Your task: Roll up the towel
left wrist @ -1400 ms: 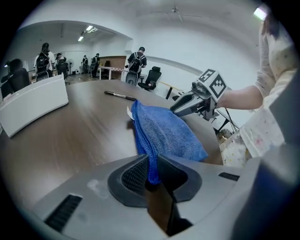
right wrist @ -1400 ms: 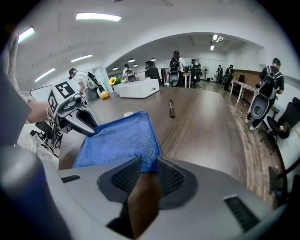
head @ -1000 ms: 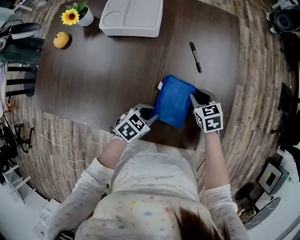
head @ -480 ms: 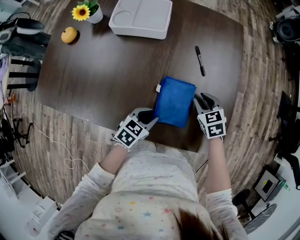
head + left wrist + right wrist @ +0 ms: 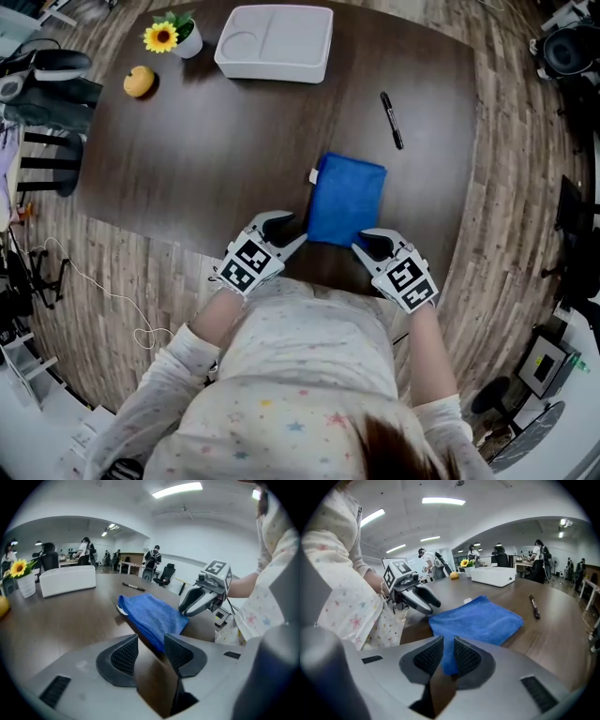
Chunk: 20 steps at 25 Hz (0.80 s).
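A blue towel, folded into a rectangle with a small white tag at its far left corner, lies flat near the front edge of the dark table. My left gripper is at the towel's near left corner. In the left gripper view its jaws stand open, with the towel corner just reaching between their tips. My right gripper is at the near right corner. In the right gripper view its jaws are nearly together, with blue towel cloth in the narrow gap.
A black pen lies beyond the towel on the right. A white tray, a potted sunflower and a yellow fruit sit along the far edge. The person stands against the table's front edge.
My right gripper has moved from the towel's right side to its near right corner, and its jaws have narrowed. The left gripper has stayed at the near left corner.
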Each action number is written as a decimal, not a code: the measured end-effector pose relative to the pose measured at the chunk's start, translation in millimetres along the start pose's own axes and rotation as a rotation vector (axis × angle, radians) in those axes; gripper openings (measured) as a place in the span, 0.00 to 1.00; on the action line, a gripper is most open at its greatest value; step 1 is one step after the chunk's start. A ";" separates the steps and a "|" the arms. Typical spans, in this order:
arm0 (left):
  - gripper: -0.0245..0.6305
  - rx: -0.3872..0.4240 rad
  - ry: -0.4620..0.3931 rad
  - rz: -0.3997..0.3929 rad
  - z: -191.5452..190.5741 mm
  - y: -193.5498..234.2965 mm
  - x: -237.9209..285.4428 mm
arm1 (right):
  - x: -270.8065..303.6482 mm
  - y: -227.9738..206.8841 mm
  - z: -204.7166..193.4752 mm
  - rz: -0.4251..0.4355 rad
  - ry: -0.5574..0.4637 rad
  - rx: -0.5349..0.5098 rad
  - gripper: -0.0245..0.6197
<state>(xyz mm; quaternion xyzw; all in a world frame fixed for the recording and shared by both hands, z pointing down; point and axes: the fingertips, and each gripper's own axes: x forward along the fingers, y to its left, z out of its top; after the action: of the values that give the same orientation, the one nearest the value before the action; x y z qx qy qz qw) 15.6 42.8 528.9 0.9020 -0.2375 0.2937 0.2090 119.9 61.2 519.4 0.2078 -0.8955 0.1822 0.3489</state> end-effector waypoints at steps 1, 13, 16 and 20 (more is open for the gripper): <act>0.27 0.059 -0.004 -0.025 3.7 -3.9 -1.6 | 3.1 2.2 -3.1 0.003 0.014 -0.012 0.15; 0.27 0.432 0.152 -0.336 -13.7 -49.8 32.7 | 13.2 4.8 -29.5 -0.006 0.140 -0.227 0.29; 0.27 0.472 0.189 -0.311 -21.5 -44.3 33.6 | 11.4 10.0 -28.5 -0.007 0.140 -0.259 0.30; 0.27 0.483 0.140 -0.306 -6.4 -42.8 27.2 | 4.4 12.0 -16.8 0.005 0.098 -0.239 0.30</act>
<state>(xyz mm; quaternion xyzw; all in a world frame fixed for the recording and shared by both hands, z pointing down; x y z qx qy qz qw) 55.9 72.0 540.5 0.9285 -0.0067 0.3684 0.0460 120.2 78.2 531.9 0.1533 -0.8933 0.0852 0.4139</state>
